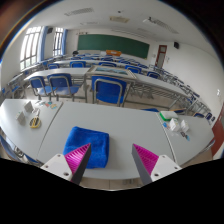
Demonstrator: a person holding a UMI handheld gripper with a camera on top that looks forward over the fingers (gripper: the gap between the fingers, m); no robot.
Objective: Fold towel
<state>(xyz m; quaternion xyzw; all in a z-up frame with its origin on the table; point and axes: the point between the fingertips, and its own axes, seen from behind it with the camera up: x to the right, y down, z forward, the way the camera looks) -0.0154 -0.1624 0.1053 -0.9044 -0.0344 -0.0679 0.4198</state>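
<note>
A blue towel point(88, 141) lies folded in a small rectangle on the white table point(120, 130), just ahead of my left finger and partly behind it. My gripper point(112, 160) is open and holds nothing; the pink pads point(146, 158) stand wide apart above the table's near edge. The right finger is over bare table to the right of the towel. The gap between the fingers shows only the table top.
A small cup-like object point(35, 122) and other small items stand at the table's left end. White items point(176, 124) stand at its right end. Rows of desks with blue chairs point(107, 92) fill the room beyond, with a green board point(112, 44) on the far wall.
</note>
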